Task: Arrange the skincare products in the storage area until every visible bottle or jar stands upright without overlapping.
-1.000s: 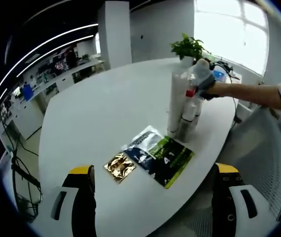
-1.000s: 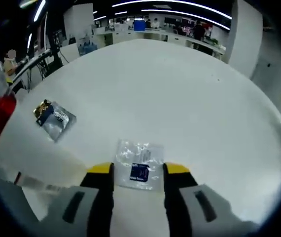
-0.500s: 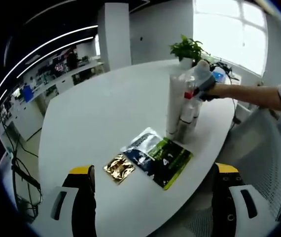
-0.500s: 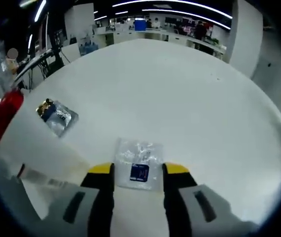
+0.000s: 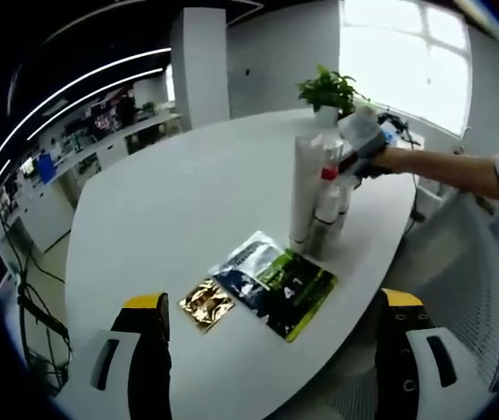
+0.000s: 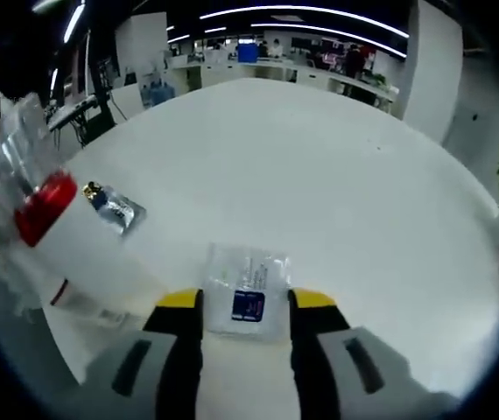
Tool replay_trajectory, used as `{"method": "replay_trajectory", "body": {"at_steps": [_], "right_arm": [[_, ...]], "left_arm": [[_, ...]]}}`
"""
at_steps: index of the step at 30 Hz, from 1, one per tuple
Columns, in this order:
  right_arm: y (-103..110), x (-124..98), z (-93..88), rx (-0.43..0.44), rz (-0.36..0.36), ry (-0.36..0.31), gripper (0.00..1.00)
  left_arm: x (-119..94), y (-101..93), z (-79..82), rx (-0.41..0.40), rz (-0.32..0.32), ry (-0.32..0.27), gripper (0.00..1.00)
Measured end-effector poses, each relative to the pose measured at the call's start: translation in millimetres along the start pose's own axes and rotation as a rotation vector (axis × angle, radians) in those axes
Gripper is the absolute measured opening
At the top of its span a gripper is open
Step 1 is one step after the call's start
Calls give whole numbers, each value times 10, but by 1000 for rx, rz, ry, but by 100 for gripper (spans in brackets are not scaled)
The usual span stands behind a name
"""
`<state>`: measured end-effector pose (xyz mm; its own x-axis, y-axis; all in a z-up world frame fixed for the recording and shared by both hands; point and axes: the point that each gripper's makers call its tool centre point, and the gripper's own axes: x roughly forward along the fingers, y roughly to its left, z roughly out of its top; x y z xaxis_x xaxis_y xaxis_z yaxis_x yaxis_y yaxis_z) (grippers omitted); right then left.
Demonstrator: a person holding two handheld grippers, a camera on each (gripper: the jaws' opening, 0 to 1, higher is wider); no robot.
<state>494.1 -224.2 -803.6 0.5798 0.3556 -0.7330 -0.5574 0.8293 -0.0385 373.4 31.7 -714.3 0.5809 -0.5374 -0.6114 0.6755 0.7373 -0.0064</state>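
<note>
Left gripper view: the left gripper (image 5: 276, 359), jaws spread wide and holding nothing, hangs over the near edge of the round white table (image 5: 188, 192), where a gold foil sachet (image 5: 204, 304), a dark blue-and-silver sachet (image 5: 248, 269) and a green sachet (image 5: 295, 291) bearing a large white "4" lie flat and overlapping; just beyond them stand a tall white tube (image 5: 303, 194) and a red-capped white bottle (image 5: 327, 203), with a potted green plant (image 5: 330, 90) far behind. Right gripper view: the right gripper (image 6: 246, 308) pinches a clear plastic sachet with a dark blue label (image 6: 246, 291), its print too small to read, while the red-capped bottle (image 6: 66, 227) leans in from the left.
</note>
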Motion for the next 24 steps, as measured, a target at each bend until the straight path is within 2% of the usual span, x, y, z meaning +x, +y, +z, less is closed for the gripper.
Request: {"method": "replay_trajectory", "body": {"at_steps": [13, 24], "right_arm": [[7, -298, 114, -16, -17, -57, 39], [62, -656, 212, -46, -29, -115, 39]], "left_arm": [[0, -57, 60, -1, -15, -20, 97], [-35, -112, 92, 5, -25, -34, 97]]}}
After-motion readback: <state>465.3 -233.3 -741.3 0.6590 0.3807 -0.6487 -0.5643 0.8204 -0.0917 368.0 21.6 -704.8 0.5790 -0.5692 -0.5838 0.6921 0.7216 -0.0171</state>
